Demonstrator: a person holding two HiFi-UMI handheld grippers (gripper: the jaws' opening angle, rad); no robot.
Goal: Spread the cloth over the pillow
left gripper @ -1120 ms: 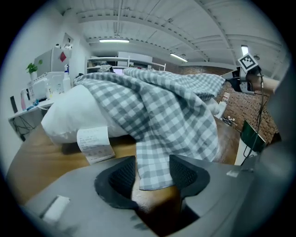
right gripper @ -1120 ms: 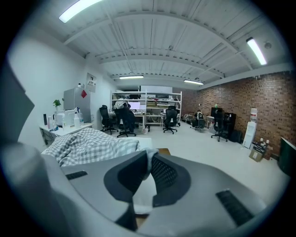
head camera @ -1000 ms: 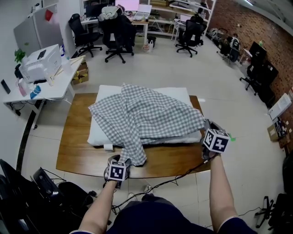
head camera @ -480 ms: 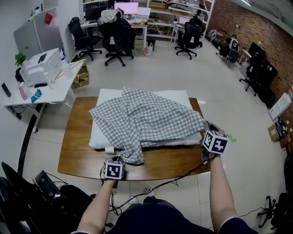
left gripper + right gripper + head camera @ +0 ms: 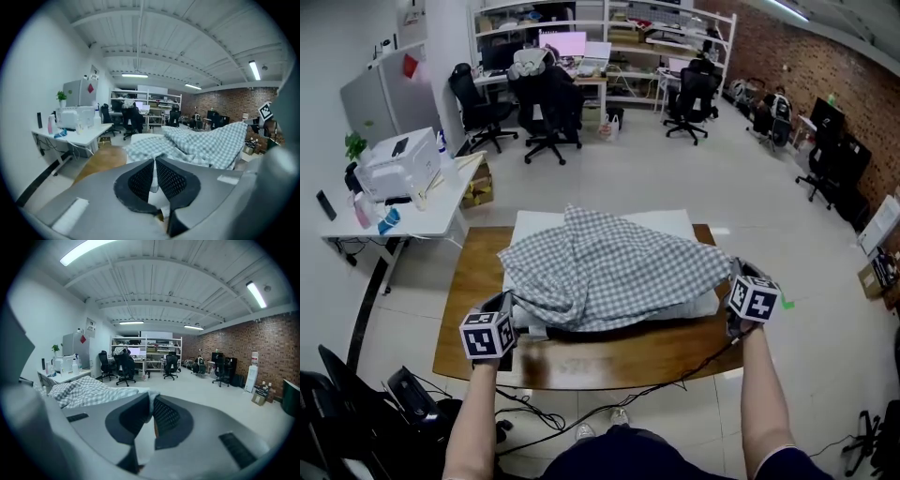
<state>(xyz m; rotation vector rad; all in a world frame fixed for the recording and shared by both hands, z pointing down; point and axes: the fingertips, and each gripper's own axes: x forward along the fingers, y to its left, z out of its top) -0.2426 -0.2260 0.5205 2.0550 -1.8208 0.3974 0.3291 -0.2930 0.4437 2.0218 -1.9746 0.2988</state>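
A grey-and-white checked cloth point(image 5: 609, 267) lies bunched over a white pillow point(image 5: 609, 219) on a wooden table point(image 5: 478, 272). My left gripper point(image 5: 506, 306) is at the pillow's front left corner, shut on a corner of the cloth point(image 5: 206, 145); a thin fold shows between its pads point(image 5: 143, 177). At the pillow's front right corner my right gripper point(image 5: 737, 274) is shut on the other corner, and the cloth point(image 5: 84, 391) runs off to its left. The front edge of the cloth hangs stretched between the two grippers. Much of the pillow is hidden under the cloth.
A white desk point(image 5: 412, 197) with a printer point(image 5: 398, 164) and bottles stands left of the table. Office chairs point(image 5: 546, 103) and shelving fill the far side. Cables point(image 5: 656, 389) trail on the floor below the table's near edge, with dark equipment point(image 5: 403, 403) at the lower left.
The left gripper closed on the cloth's hanging corner at the table's front and carried it left and up to the pillow's left corner. The right gripper stayed shut at the right corner.
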